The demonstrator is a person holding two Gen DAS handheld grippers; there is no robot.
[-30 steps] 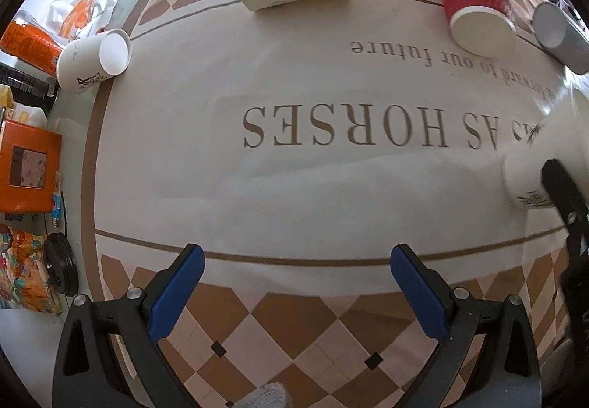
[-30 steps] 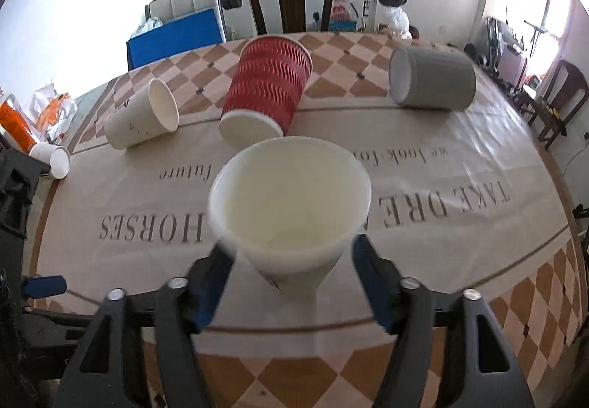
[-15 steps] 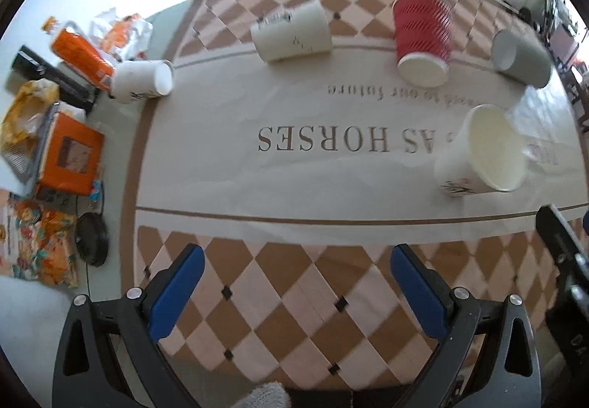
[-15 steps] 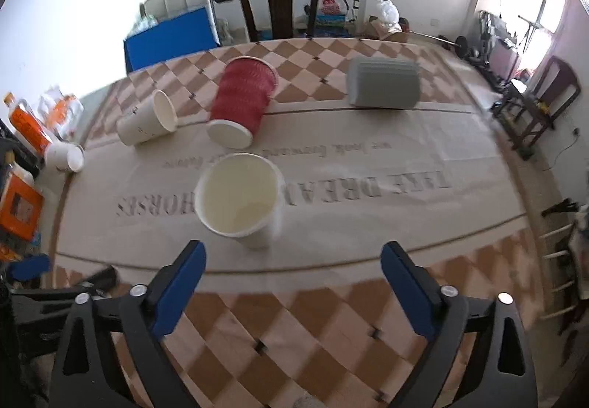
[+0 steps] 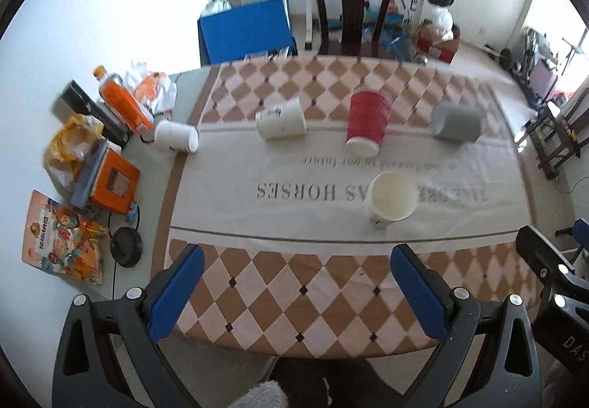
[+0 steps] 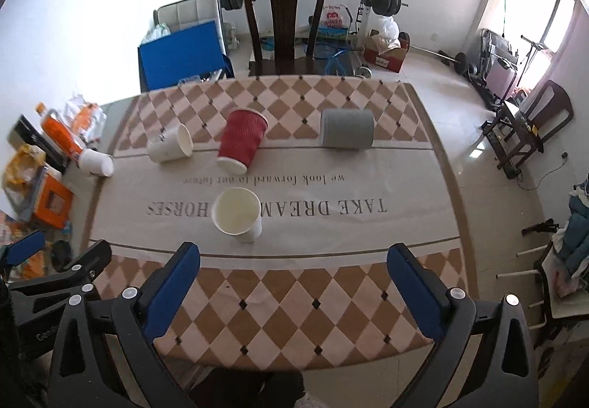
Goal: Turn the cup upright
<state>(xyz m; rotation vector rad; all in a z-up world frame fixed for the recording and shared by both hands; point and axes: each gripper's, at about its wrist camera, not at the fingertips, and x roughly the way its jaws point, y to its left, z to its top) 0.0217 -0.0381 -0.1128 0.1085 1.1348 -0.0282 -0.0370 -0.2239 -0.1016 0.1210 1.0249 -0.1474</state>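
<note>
A white paper cup [image 5: 391, 199] stands upright on the tablecloth, mouth up; it also shows in the right wrist view [image 6: 237, 213]. A red ribbed cup [image 6: 243, 140], a grey cup [image 6: 346, 129] and a white cup [image 6: 170, 144] lie on their sides behind it. A small white cup [image 6: 96, 163] lies at the table's left edge. My left gripper [image 5: 294, 290] is open and empty, held back above the table's near edge. My right gripper [image 6: 294, 288] is open and empty, also pulled back well short of the upright cup.
The table [image 6: 294, 305] has a checked cloth with printed text. Snack packets, an orange box [image 5: 114, 183] and an orange bottle [image 5: 123, 100] crowd the left side. A dark wooden chair [image 6: 283, 21] stands behind the table, with gym gear beyond.
My right gripper opened and let go of the white cup, which now stands upright on the cloth. Both grippers drew back and up from the table.
</note>
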